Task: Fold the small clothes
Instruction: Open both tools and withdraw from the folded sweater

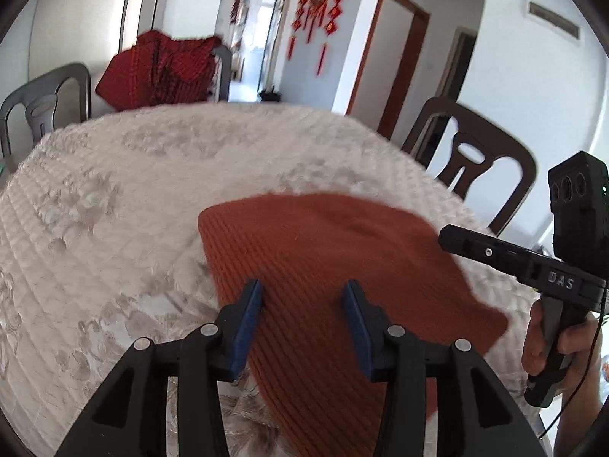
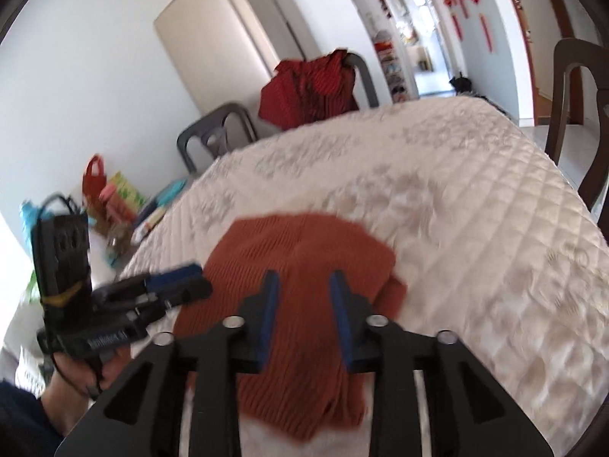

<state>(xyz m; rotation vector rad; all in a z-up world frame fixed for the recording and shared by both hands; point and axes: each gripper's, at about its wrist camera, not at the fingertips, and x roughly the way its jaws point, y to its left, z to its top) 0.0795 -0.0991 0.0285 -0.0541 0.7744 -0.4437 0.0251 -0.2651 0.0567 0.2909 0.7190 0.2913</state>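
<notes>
Here we hold both the left gripper (image 1: 303,323) and right gripper (image 2: 304,316) with jaws open, empty, above the blurred rust sweater (image 2: 300,293), its near edge hidden, on the quilted tabletop (image 1: 114,198).

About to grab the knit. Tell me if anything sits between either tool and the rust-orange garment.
Nothing visible does. The left tool and the right tool are both open, with only the rust-orange garment showing between and ahead of their fingers. It lies on the quilted cover, and nothing rests on top of it.
</notes>
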